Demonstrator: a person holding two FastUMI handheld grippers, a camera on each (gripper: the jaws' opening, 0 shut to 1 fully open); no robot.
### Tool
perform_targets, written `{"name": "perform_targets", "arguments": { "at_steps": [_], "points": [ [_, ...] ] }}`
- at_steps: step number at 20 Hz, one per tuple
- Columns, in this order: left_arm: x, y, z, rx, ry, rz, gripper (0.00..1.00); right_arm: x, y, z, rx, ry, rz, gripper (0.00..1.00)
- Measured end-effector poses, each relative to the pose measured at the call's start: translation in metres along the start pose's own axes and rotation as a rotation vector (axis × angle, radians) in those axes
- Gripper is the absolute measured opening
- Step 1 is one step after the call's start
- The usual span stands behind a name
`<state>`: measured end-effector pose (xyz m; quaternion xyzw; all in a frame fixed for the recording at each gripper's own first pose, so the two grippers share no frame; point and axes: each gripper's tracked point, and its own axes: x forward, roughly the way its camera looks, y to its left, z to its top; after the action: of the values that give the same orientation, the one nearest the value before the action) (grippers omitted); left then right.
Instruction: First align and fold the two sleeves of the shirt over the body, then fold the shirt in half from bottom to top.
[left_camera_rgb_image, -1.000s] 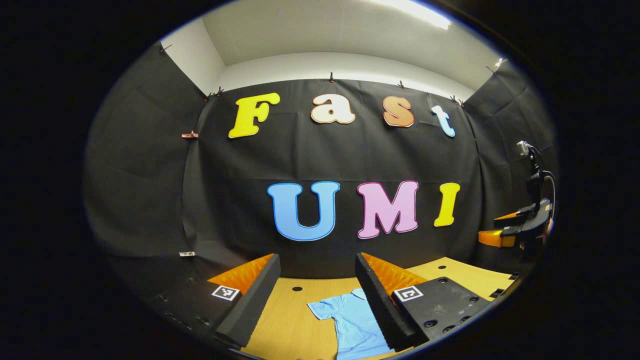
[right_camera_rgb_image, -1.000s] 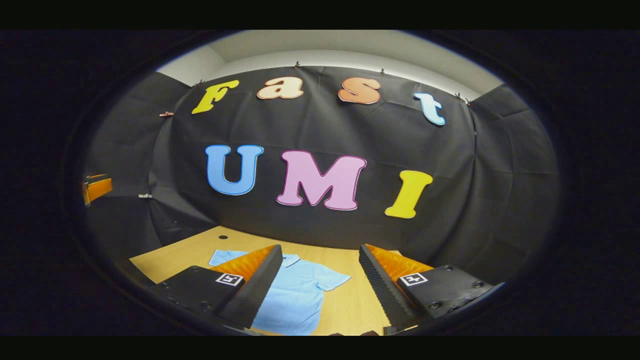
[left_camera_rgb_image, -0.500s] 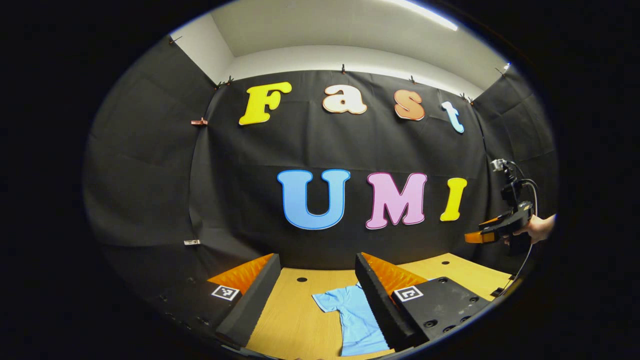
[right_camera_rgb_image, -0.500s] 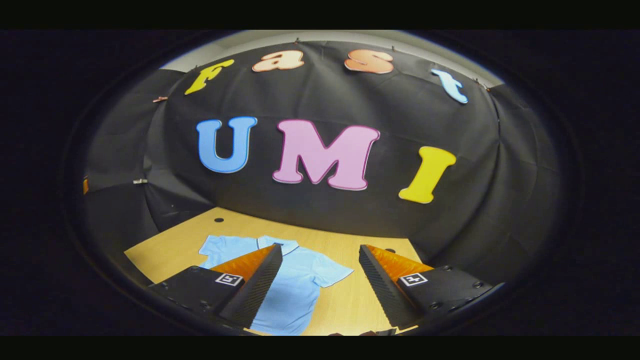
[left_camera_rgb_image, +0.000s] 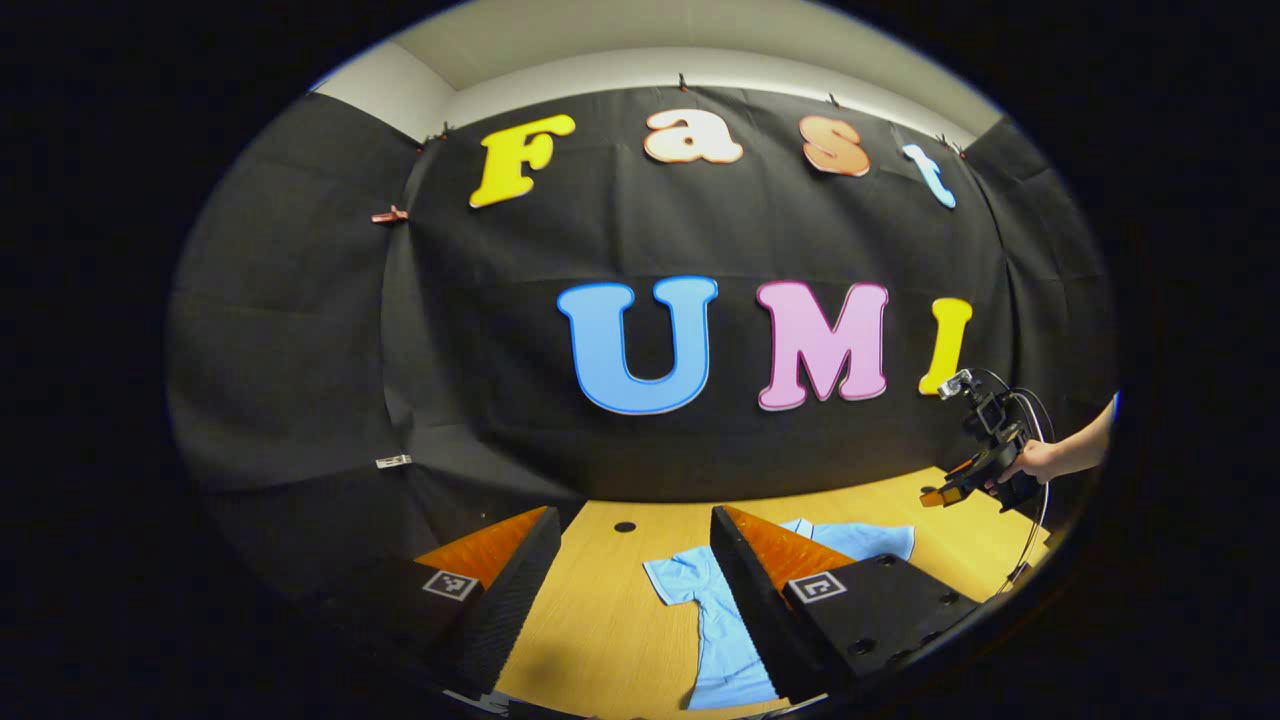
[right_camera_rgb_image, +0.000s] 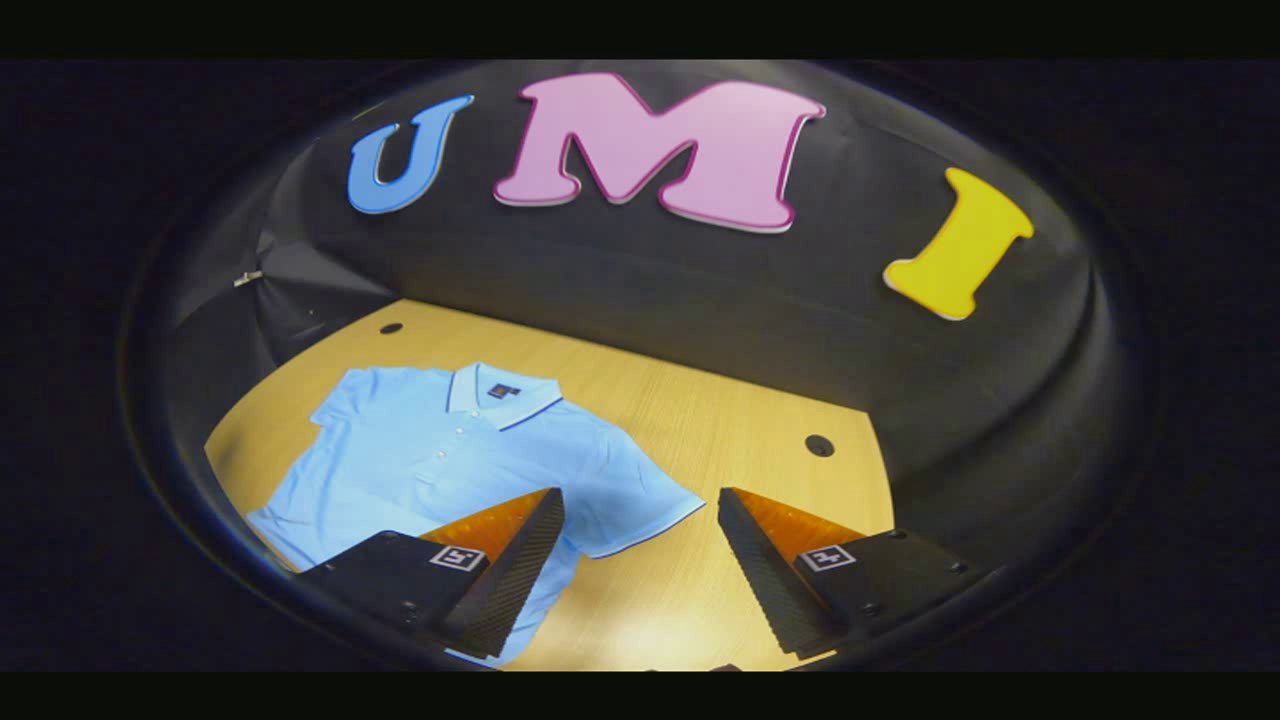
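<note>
shirt (right_camera_rgb_image: 440, 460) lies flat on the desk (right_camera_rgb_image: 720, 420), sleeves out | left tongs (left_camera_rgb_image: 635, 590) spread apart above it, holding nothing | right tongs (right_camera_rgb_image: 640, 570) spread apart over its sleeve, holding nothing

shirt (left_camera_rgb_image: 715, 610): right half behind tongs finger | shirt hem: cut off at edge

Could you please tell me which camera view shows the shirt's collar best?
The right gripper view: the collar lies unobstructed there. In the left gripper view, the left hand-held gripper has one finger across the shirt, hiding it.
</note>
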<state>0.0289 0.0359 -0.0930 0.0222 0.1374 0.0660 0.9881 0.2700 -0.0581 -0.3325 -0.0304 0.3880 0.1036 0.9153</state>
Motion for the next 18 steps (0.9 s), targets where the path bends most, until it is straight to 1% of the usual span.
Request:
{"name": "perform_targets", "arguments": {
  "at_steps": [3, 4, 6, 8, 11, 13, 15, 16, 17, 18],
  "points": [
    [0.034, -0.037, 0.005, 0.016, 0.024, -0.026, 0.96, 0.064, -0.014, -0.032, 0.011, 0.123, 0.048, 0.98],
    [0.045, -0.047, 0.004, 0.010, 0.038, -0.019, 0.96, 0.080, -0.017, -0.045, 0.026, 0.167, 0.064, 0.97],
    [0.062, -0.069, 0.007, -0.044, 0.061, -0.018, 0.95, 0.108, -0.024, -0.063, 0.055, 0.222, 0.082, 0.98],
    [0.073, -0.086, 0.005, -0.068, 0.072, -0.018, 0.95, 0.125, -0.029, -0.071, 0.087, 0.246, 0.096, 0.98],
    [0.086, -0.102, -0.008, -0.025, 0.116, -0.031, 0.97, 0.139, -0.031, -0.081, 0.123, 0.276, 0.115, 0.97],
    [0.094, -0.107, -0.008, 0.001, 0.122, -0.043, 0.97, 0.145, -0.033, -0.075, 0.122, 0.256, 0.118, 1.00],
    [0.101, -0.114, -0.005, -0.008, 0.118, -0.063, 0.98, 0.146, -0.025, -0.076, 0.128, 0.268, 0.120, 0.93],
    [0.103, -0.117, -0.005, -0.011, 0.121, -0.072, 0.97, 0.147, -0.018, -0.075, 0.124, 0.266, 0.126, 0.84],
    [0.103, -0.119, -0.004, -0.007, 0.118, -0.080, 0.97, 0.147, -0.010, -0.075, 0.122, 0.266, 0.147, 0.58],
    [0.103, -0.120, -0.002, 0.001, 0.112, -0.084, 0.98, 0.149, -0.007, -0.073, 0.117, 0.262, 0.141, 0.32]
  ]
}}
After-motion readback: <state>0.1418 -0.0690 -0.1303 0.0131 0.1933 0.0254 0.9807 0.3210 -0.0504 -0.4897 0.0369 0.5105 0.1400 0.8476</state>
